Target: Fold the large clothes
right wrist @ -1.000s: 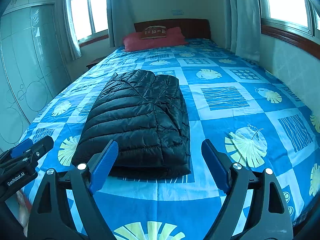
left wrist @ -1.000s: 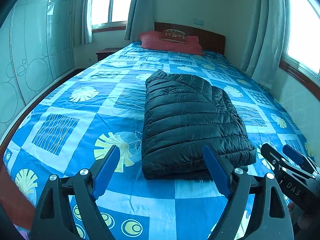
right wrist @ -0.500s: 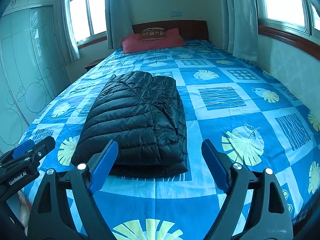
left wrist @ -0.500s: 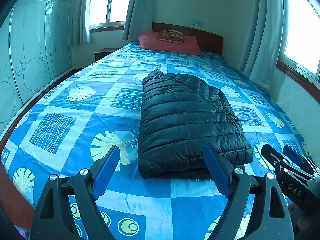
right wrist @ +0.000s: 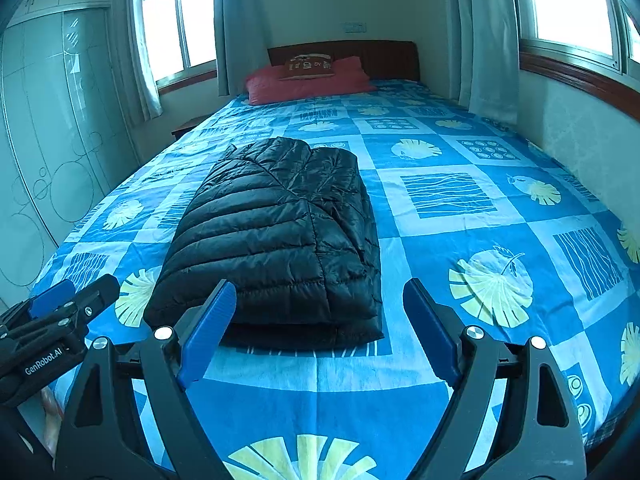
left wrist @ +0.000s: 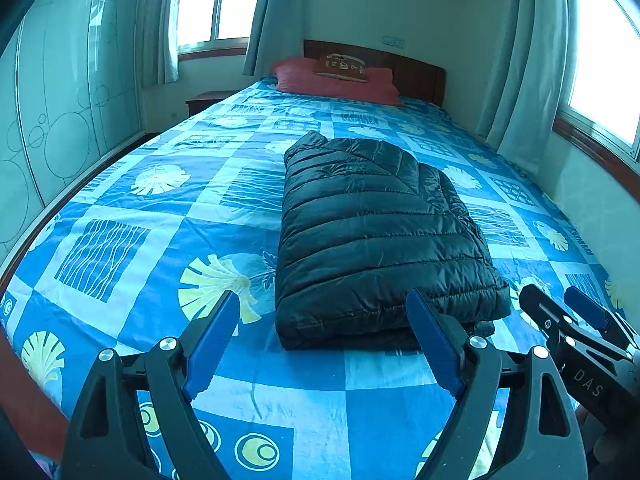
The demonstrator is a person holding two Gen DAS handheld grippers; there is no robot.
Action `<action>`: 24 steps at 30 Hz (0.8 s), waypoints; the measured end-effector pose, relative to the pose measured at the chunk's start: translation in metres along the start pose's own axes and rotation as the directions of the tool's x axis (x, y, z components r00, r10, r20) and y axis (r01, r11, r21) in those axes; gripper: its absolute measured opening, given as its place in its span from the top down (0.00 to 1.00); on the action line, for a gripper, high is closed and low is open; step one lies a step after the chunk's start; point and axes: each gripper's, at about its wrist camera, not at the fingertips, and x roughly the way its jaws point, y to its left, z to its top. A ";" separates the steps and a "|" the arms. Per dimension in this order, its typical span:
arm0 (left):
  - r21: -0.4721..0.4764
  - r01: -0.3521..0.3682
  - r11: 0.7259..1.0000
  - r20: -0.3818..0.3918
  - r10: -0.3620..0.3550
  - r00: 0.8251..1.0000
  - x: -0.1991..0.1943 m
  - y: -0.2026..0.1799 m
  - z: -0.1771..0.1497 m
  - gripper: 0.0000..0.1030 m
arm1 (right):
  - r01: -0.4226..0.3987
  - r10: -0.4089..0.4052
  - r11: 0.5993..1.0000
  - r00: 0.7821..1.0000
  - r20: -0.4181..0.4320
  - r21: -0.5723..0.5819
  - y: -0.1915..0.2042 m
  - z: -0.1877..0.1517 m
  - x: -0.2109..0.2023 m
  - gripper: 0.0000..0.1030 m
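1. A black quilted puffer jacket (left wrist: 380,232) (right wrist: 276,240) lies folded into a thick rectangular bundle on the bed (left wrist: 120,208) (right wrist: 460,208), on a blue bedspread printed with pale leaf and shell squares.
2. The bundle sits near the foot of the bed, its long side running toward the far headboard.
3. The left hand-held gripper (left wrist: 324,344) hovers above the near edge of the bed, its blue-padded fingers (left wrist: 210,344) spread wide apart and holding nothing.
4. The right hand-held gripper (right wrist: 316,332) hovers just beside it, its fingers (right wrist: 430,332) equally wide apart and clear of the jacket.
5. A red pillow (left wrist: 336,82) (right wrist: 308,80) lies at the far end against the dark wooden headboard (left wrist: 408,70).
6. A small brown cushion (left wrist: 342,68) rests on the pillow.
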 end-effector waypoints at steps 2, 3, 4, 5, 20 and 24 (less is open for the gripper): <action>-0.001 -0.004 1.000 -0.002 0.004 1.000 0.001 0.001 0.000 0.19 | -0.006 0.006 1.000 1.000 0.000 0.002 0.002 0.000 0.001 0.17; 0.001 -0.007 1.000 -0.004 0.007 1.000 0.001 0.001 -0.001 0.19 | -0.008 0.008 1.000 1.000 0.000 0.003 0.003 0.000 0.002 0.17; 0.003 -0.009 1.000 -0.006 0.009 1.000 0.002 0.002 -0.001 0.19 | -0.009 0.009 1.000 1.000 -0.001 0.002 0.004 0.001 0.002 0.17; 0.006 -0.010 1.000 -0.008 0.010 1.000 0.003 0.002 -0.001 0.19 | -0.011 0.011 1.000 1.000 -0.005 0.000 0.005 0.000 0.004 0.17; -0.006 -0.035 0.999 0.000 0.035 0.999 0.002 0.007 0.000 0.19 | -0.021 0.021 1.000 1.000 -0.016 -0.005 0.007 -0.001 0.009 0.17; 0.002 -0.038 0.999 0.016 0.038 0.999 -0.002 0.006 0.002 0.19 | -0.023 0.023 1.000 1.000 -0.007 -0.004 0.007 -0.002 0.008 0.17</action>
